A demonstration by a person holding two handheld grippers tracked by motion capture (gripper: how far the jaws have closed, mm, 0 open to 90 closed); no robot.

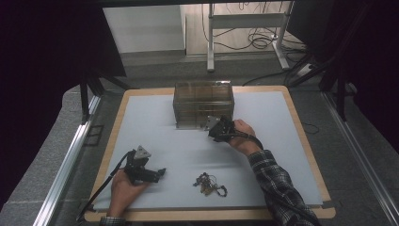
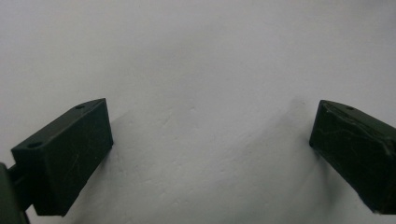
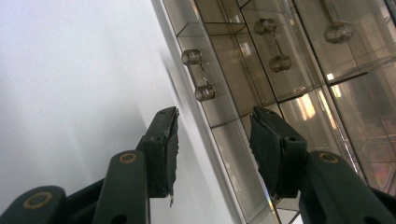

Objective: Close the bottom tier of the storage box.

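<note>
- Two grippers are working apart: the left gripper (image 1: 157, 173) is resting low on the mat (image 1: 263, 155), jaws spread wide and holding nothing, probably waiting near the jewellery (image 1: 209, 184).
- Jewellery is lying in a tangled heap at the near edge, between both hands, likely staged for stowing.
- Farther off, the right gripper (image 3: 212, 140) is reaching for the drawer box (image 1: 203, 104), jaws apart, seemingly lining up with a handle (image 3: 198, 75) to pull it.

Open mat (image 1: 263, 108) is left on both sides of the clear drawer box (image 1: 203, 96), with a jewellery tangle (image 1: 209, 184) lying near the front edge.
</note>
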